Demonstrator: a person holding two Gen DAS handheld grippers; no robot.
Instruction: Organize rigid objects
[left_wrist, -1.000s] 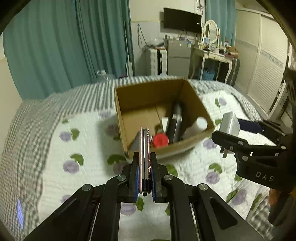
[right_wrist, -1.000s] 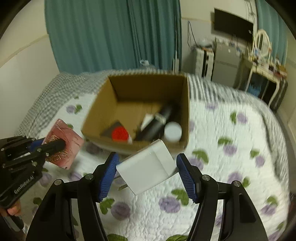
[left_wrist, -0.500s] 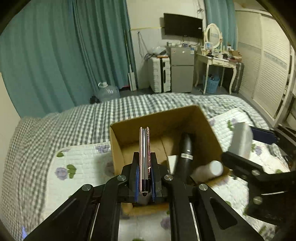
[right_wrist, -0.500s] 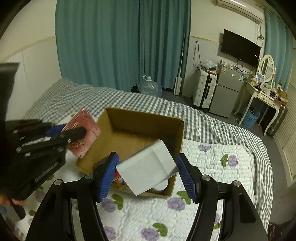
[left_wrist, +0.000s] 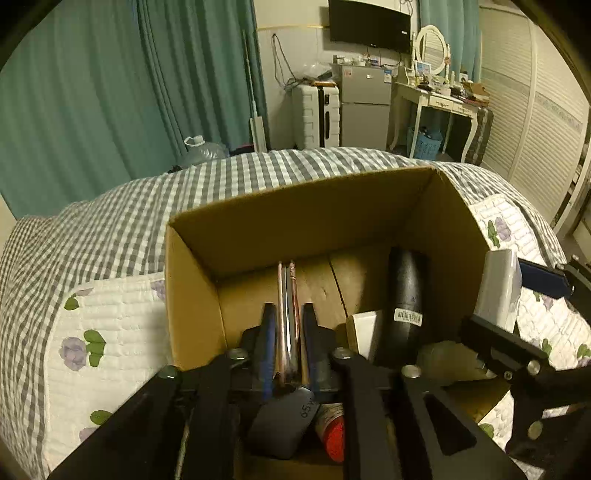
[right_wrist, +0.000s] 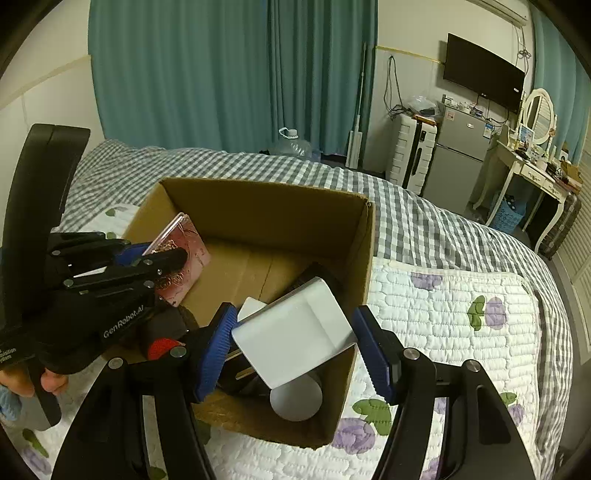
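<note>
An open cardboard box (left_wrist: 295, 218) stands on the bed; it also shows in the right wrist view (right_wrist: 365, 251). My left gripper (left_wrist: 287, 317) is shut on a thin pink case (left_wrist: 287, 295), held edge-on over the box's left side; the case also shows in the right wrist view (right_wrist: 184, 254). My right gripper (right_wrist: 293, 332) is shut on a white plug adapter (right_wrist: 295, 332), held over the box's near right part; the adapter also shows in the left wrist view (left_wrist: 496, 291). In the box lie a black cylinder (left_wrist: 406, 302), a red-capped item (left_wrist: 334, 435) and a white round bottle (right_wrist: 295, 400).
The bed has a white quilt with purple flowers (right_wrist: 454, 332) over a grey checked cover (left_wrist: 110, 229). Teal curtains (right_wrist: 221, 74), a water jug (right_wrist: 291, 144), a suitcase, a small fridge (right_wrist: 458, 155) and a dressing table stand beyond the bed.
Both grippers have moved forward from in front of the box to over its inside, each still holding its object. The box now fills much more of both views.
</note>
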